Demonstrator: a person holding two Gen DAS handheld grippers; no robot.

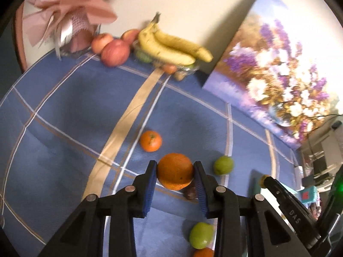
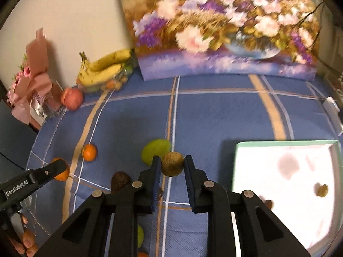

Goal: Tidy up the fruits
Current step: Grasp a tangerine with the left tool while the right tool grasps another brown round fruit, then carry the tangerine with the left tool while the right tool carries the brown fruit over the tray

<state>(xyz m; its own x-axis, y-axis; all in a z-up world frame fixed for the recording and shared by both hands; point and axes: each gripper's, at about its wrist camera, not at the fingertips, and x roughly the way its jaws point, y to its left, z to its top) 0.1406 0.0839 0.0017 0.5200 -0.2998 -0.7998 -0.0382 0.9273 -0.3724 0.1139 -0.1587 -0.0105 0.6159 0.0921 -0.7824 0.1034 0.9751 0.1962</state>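
Observation:
My left gripper (image 1: 175, 172) is shut on a large orange (image 1: 174, 171) and holds it above the blue checked cloth (image 1: 64, 117). My right gripper (image 2: 172, 165) is shut on a small brown round fruit (image 2: 172, 163), left of a white tray (image 2: 285, 150) with a green rim. Loose on the cloth lie a small tangerine (image 1: 150, 140), two green fruits (image 1: 223, 165) (image 1: 201, 235) and a dark brown fruit (image 2: 120, 181). The tray holds a small brown fruit (image 2: 322, 190). The right gripper also shows at the right of the left wrist view (image 1: 265, 180).
At the back, bananas (image 1: 171, 47) lie on a clear bowl of small fruit, with red apples (image 1: 114, 52) and a pink wrapped bouquet (image 1: 70, 17) to the left. A flower painting (image 1: 278, 75) leans on the wall at the right.

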